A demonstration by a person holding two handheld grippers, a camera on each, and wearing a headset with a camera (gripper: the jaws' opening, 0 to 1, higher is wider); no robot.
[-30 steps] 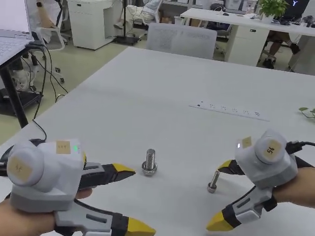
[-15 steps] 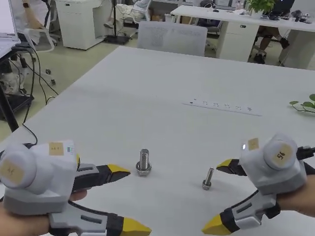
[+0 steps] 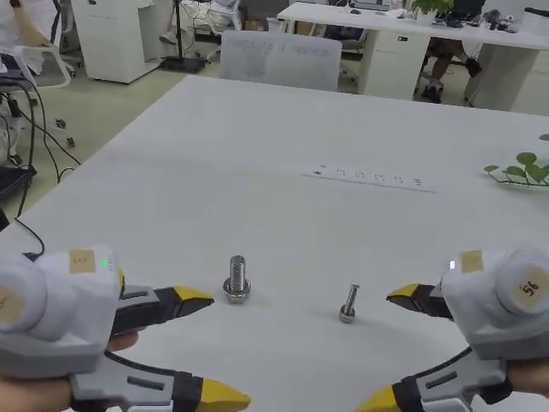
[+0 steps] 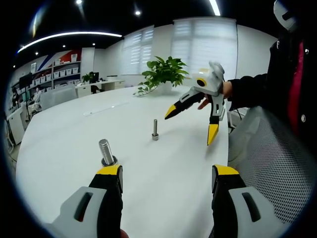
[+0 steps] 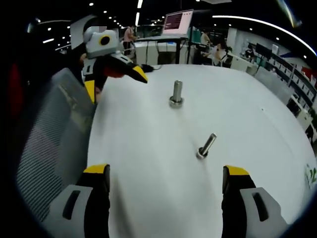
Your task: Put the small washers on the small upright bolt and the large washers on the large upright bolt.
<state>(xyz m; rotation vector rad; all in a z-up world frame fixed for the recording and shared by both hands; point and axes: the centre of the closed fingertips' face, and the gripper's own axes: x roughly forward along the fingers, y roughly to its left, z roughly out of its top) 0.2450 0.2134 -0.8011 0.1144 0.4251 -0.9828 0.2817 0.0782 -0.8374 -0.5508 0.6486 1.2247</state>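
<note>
Centrally, large bolt [image 3: 237, 281] beside released left hand-held gripper [image 3: 225, 348]; small bolt [image 3: 348, 305] near released right hand-held gripper [image 3: 377, 350].

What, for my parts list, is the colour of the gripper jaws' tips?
Yellow, on black jaws of the left gripper, best in the left gripper view.

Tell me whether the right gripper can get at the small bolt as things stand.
Probably yes. The right gripper is open, and the small bolt stands just ahead of its jaws on the white table, with nothing lying between them.
</note>
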